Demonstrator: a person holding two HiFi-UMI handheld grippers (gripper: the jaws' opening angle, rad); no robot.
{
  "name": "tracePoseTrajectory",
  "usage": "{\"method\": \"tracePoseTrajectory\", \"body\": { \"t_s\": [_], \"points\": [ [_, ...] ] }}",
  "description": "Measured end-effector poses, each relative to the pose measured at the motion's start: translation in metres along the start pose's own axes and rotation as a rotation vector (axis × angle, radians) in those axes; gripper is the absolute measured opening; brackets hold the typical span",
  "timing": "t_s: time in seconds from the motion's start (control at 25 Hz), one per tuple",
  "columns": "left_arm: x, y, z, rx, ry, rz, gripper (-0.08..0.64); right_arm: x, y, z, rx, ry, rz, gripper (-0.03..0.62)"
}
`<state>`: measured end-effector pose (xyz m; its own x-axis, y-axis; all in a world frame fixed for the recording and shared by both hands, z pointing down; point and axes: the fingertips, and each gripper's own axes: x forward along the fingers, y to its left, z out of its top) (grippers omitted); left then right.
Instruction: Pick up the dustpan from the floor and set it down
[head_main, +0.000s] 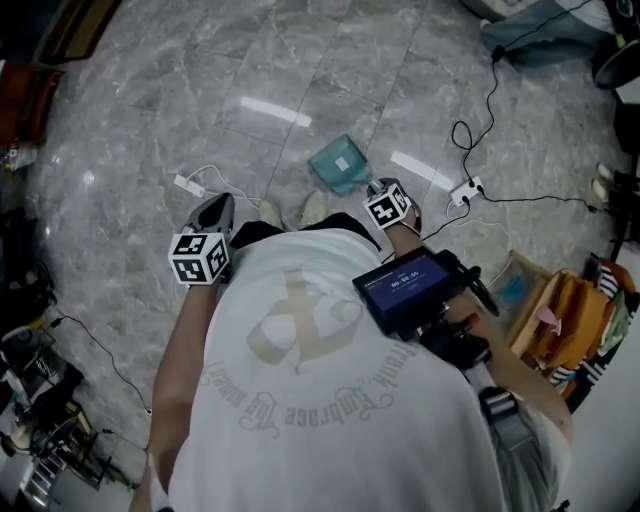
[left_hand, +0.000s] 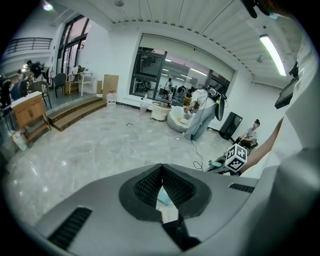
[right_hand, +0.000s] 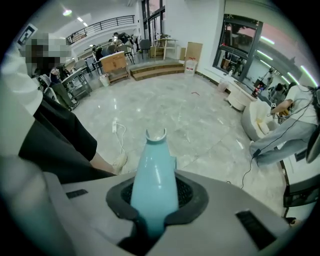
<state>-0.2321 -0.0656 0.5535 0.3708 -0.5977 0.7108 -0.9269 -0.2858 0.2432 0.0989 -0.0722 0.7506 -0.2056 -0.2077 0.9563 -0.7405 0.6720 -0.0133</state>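
The teal dustpan (head_main: 340, 163) lies on the marble floor just ahead of the person's feet. Its pale blue handle (right_hand: 154, 170) runs up between the jaws of my right gripper (right_hand: 152, 202), whose pads press on it from both sides. In the head view the right gripper (head_main: 378, 188) points steeply down at the pan's near edge. My left gripper (head_main: 215, 212) hangs to the left, apart from the pan, with nothing in it. Its jaws (left_hand: 161, 192) meet with only a sliver between them. The left gripper view shows the right gripper's marker cube (left_hand: 236, 157) off to its right.
A white power strip (head_main: 467, 188) with a black cable lies on the floor right of the pan. A white plug and cord (head_main: 190, 185) lie on the left. The person's shoes (head_main: 316, 207) stand just behind the pan. Bags (head_main: 570, 310) sit at the right edge.
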Motion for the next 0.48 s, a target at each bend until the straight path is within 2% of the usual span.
{"method": "tracePoseTrajectory", "body": {
  "t_s": [0.24, 0.48],
  "points": [
    [0.02, 0.005, 0.013, 0.003, -0.014, -0.049, 0.012, -0.011, 0.004, 0.003, -0.026, -0.013, 0.006, 0.076],
    [0.021, 0.003, 0.018, 0.027, -0.031, -0.099, 0.012, -0.034, 0.012, 0.002, 0.031, -0.058, -0.016, 0.075]
  ]
}}
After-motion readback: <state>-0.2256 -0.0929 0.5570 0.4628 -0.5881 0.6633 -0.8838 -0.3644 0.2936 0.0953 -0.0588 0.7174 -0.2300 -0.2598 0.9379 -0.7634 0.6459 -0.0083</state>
